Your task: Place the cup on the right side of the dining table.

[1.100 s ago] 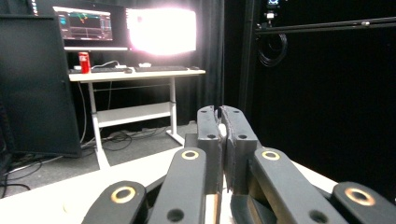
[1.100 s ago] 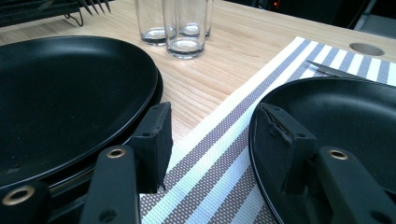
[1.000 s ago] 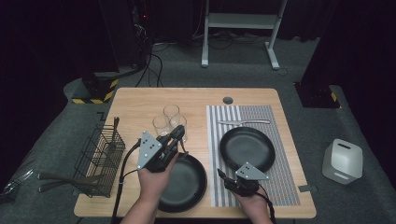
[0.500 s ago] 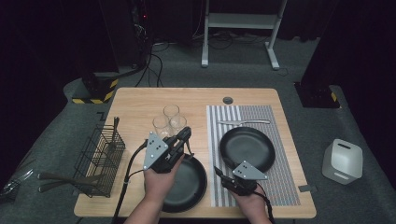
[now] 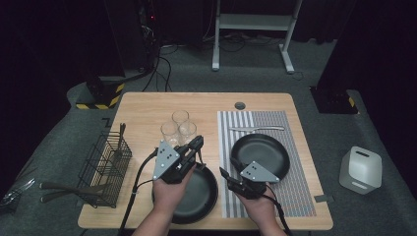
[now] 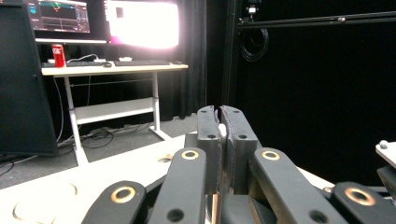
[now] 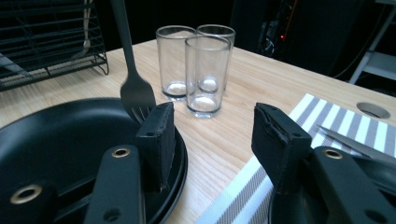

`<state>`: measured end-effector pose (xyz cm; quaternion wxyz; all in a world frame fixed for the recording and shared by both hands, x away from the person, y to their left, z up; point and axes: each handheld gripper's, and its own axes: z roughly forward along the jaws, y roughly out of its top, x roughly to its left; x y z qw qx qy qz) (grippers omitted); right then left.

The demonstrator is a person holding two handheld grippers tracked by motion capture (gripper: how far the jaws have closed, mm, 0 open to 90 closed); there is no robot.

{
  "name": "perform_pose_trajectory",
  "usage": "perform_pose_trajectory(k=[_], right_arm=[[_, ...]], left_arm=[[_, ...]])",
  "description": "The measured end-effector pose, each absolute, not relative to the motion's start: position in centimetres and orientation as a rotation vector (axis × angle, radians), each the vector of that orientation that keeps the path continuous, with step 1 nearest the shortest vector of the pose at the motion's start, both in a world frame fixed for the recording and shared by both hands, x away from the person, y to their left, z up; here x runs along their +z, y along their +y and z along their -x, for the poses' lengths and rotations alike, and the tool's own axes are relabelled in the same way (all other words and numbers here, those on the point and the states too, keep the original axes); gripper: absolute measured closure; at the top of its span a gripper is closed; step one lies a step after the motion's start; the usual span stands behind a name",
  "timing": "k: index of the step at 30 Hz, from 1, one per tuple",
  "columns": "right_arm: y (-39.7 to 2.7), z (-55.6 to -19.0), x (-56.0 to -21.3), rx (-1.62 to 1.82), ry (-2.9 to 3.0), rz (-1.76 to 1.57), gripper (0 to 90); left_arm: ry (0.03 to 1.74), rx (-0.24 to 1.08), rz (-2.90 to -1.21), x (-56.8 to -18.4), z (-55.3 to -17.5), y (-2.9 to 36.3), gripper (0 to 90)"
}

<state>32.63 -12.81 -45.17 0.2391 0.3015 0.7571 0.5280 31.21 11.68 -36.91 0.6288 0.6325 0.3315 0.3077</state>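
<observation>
My left gripper (image 5: 195, 143) hangs over the far rim of a black plate (image 5: 196, 196) near the table's front edge, shut on the handle of a dark fork (image 7: 135, 93). The fork hangs upright with its tines on that plate (image 7: 56, 140). In the left gripper view the jaws (image 6: 220, 114) are pressed together on a thin sliver. My right gripper (image 5: 228, 171) is open and empty, low between that plate and a second black plate (image 5: 265, 150) on the striped mat (image 5: 295, 196); in its own view (image 7: 212, 135) the pads stand well apart.
Three empty glasses (image 5: 178, 129) stand close behind the left gripper, also ahead in the right gripper view (image 7: 205, 70). A knife (image 5: 255, 128) lies across the mat's far end. A wire basket (image 5: 105, 167) holding a utensil stands at the left edge. A white box (image 5: 360, 169) sits on the floor at right.
The right gripper has risen a little above the table. The left gripper has shifted slightly to the right, still gripping the fork.
</observation>
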Motion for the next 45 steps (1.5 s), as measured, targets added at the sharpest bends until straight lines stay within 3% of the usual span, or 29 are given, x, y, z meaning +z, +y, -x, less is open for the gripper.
perform_pose_trajectory(k=[9, 12, 26, 45], right_arm=[[-11.8, -32.7, -44.3, 1.469, 2.073, -0.806, 44.0], [-12.0, -32.1, -44.1, 1.511, 2.046, -0.814, 53.2], [-11.2, -31.8, -45.0, 1.542, 2.091, -0.783, 54.9], [-11.0, -31.2, -45.6, 1.571, 2.077, -0.739, 76.0]], left_arm=[[0.757, 0.684, -1.460, -37.1, -30.9, 11.2, 86.4], [0.752, 0.680, -1.468, -37.3, -30.8, 10.8, 86.4], [0.737, 0.652, -1.477, -37.6, -30.6, 9.3, 86.4], [0.714, 0.627, -1.497, -38.0, -30.1, 7.8, 86.4]])
